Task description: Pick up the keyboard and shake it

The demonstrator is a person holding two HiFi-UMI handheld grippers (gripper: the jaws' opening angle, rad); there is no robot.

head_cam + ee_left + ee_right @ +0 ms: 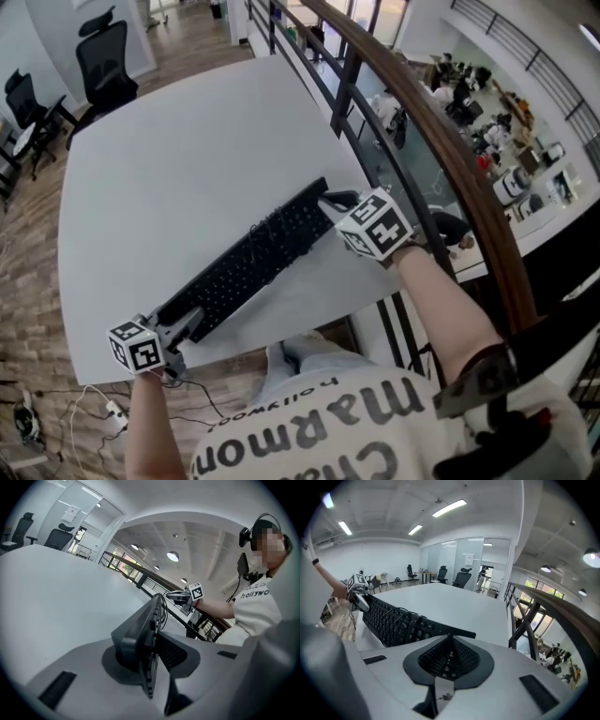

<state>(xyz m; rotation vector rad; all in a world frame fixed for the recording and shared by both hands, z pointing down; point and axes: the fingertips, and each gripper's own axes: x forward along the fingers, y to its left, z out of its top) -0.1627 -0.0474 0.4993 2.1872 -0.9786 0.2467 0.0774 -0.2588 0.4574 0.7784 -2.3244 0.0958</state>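
Note:
A black keyboard lies slantwise across the white table, with its cable coiled on the keys. My left gripper is shut on the keyboard's near left end; in the left gripper view the keyboard stands edge-on between the pads. My right gripper is at the far right end. In the right gripper view its pads meet with nothing between them, and the keyboard's corner lies just past the tips. Whether the keyboard rests on the table I cannot tell.
A wooden handrail on dark posts runs along the table's right side, with a lower floor beyond it. Black office chairs stand past the far left corner. The table's near edge is just below the keyboard. Cables lie on the floor.

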